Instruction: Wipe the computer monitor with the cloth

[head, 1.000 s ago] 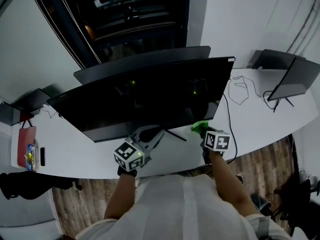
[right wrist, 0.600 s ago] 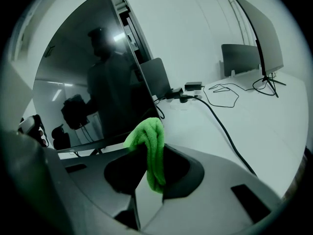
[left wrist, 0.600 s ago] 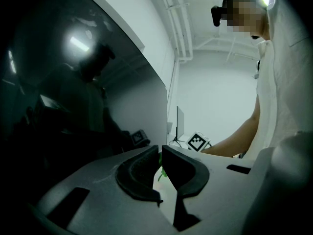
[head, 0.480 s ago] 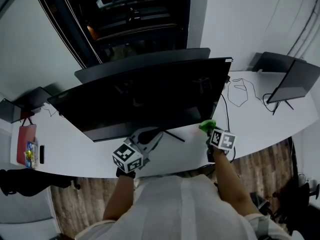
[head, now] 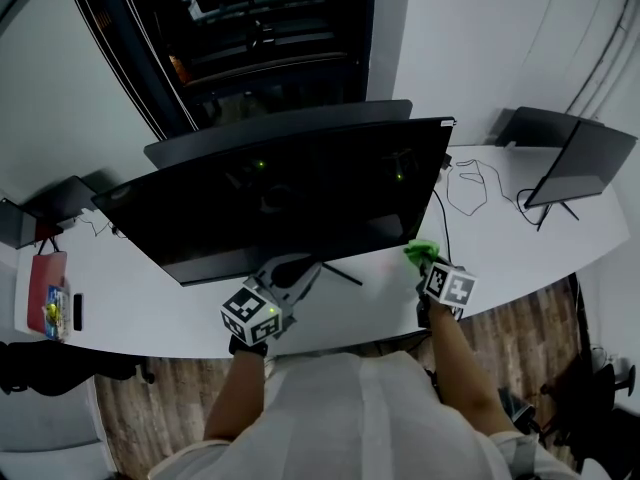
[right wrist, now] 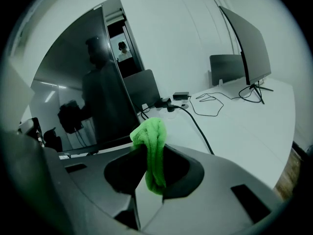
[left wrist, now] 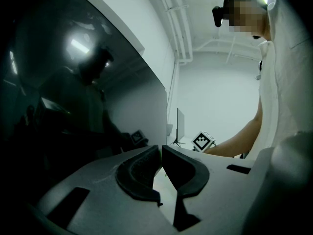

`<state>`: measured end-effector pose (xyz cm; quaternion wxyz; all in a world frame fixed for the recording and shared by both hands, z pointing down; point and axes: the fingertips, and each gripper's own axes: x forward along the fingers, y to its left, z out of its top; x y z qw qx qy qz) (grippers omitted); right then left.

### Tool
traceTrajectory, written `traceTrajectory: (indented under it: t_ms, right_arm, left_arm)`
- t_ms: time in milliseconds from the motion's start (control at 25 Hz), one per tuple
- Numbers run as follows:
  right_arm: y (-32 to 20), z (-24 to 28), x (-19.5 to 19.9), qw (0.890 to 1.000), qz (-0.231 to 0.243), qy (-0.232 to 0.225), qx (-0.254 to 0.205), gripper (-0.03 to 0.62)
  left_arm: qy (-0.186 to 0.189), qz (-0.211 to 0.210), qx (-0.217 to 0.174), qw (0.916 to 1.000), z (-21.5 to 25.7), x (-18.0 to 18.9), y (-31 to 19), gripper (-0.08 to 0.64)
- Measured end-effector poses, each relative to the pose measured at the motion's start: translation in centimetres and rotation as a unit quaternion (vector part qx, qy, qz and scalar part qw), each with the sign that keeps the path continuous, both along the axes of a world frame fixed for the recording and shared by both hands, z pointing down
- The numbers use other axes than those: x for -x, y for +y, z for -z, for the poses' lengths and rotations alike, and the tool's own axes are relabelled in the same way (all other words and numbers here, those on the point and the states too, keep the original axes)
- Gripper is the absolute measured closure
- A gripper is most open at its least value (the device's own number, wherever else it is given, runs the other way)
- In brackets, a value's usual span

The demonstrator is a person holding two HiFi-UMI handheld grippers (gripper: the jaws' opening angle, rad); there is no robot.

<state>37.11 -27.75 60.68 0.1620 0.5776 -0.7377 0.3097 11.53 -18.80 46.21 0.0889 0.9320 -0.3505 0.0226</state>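
Note:
A wide dark computer monitor [head: 280, 203] stands on the white desk [head: 150, 313], its screen facing me; the same monitor [right wrist: 100, 97] fills the left of the right gripper view. My right gripper [head: 425, 260] is shut on a green cloth [head: 420, 250], low by the screen's right end and just off the glass. The cloth [right wrist: 152, 148] hangs folded between the jaws. My left gripper [head: 290, 273] is shut with nothing in it, below the screen's lower edge near the stand [head: 335, 268]. In the left gripper view the gripper [left wrist: 161, 156] points along the screen [left wrist: 73, 97].
A second monitor [head: 275, 128] stands behind the first. Another monitor [head: 580, 163] sits at the desk's far right with black cables [head: 470, 183] looping beside it. A red item [head: 40, 283] lies at the left end. A black chair [head: 50, 368] stands below the desk's left.
My right gripper with the cloth has slid right along the screen's lower edge, from under the screen to past its right corner. The left gripper has barely moved.

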Motion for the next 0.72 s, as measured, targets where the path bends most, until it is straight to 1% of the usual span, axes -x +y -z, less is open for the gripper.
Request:
traceTrajectory:
  t_ms: [120,320,560,720]
  right_arm:
    - [0.5,1.4,-0.2,1.0,0.009,0.008,-0.025,0.525]
    - [1.2,5.0,0.0,0.995,0.035,0.026,-0.086,0.523]
    - [2.6,10.1,0.4,0.984,0.065,0.046,-0.162,0.523]
    - [4.3,13.5,0.3,0.975,0.066,0.038,-0.21,0.523]
  left_arm:
    - [0.002,-0.002,-0.003,1.0,0.1,0.1,0.2,0.525]
    - [0.006,-0.005,-0.01,0.9999,0.7,0.4,0.6,0.525]
    - [0.012,0.001,-0.027,0.9996,2.2,1.4,1.1,0.525]
    - [0.015,0.022,-0.041,0.9988,3.4,2.9,1.4,0.525]
